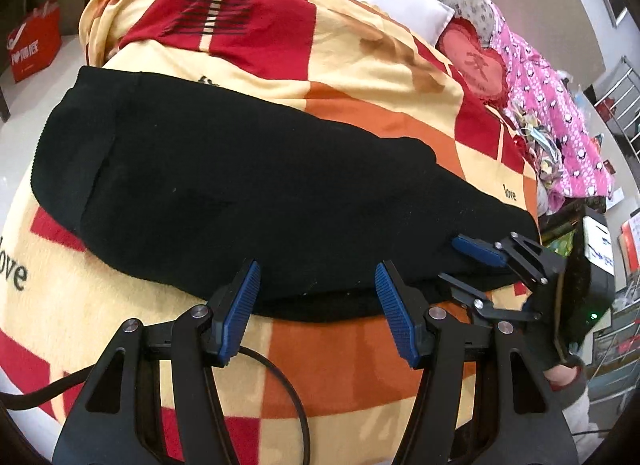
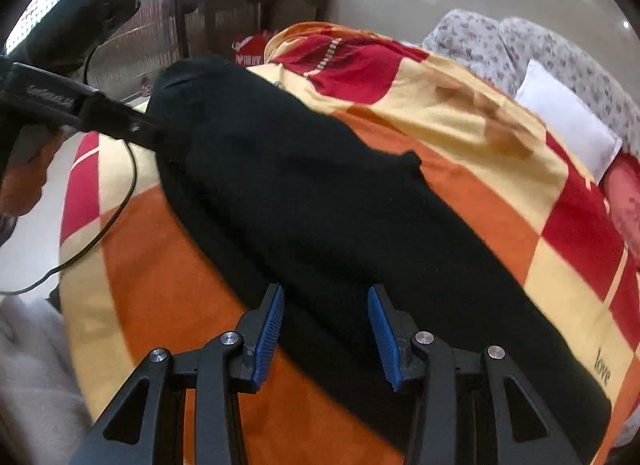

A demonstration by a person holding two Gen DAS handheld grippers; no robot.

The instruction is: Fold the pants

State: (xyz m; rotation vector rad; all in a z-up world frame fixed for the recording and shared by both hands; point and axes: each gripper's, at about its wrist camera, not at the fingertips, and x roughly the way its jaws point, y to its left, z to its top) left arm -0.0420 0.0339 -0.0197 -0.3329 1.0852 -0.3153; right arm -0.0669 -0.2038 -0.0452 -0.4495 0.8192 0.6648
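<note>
Black pants [image 1: 248,185] lie flat and long across a checkered red, orange and cream blanket [image 1: 360,65] on a bed; they also show in the right wrist view [image 2: 320,205]. My left gripper [image 1: 316,289] is open, its blue pads at the near edge of the pants. My right gripper [image 2: 326,305] is open over the near edge of the pants toward one end. In the left wrist view it [image 1: 472,265] sits at the right end of the pants, jaws apart. The left gripper's body [image 2: 80,109] shows in the right wrist view near the far end.
A white pillow [image 1: 400,1], a red heart cushion [image 1: 476,61] and pink patterned cloth [image 1: 560,121] lie at the far side of the bed. A red bag [image 1: 32,45] stands on the floor at left. A black cable [image 1: 280,385] trails over the blanket near me.
</note>
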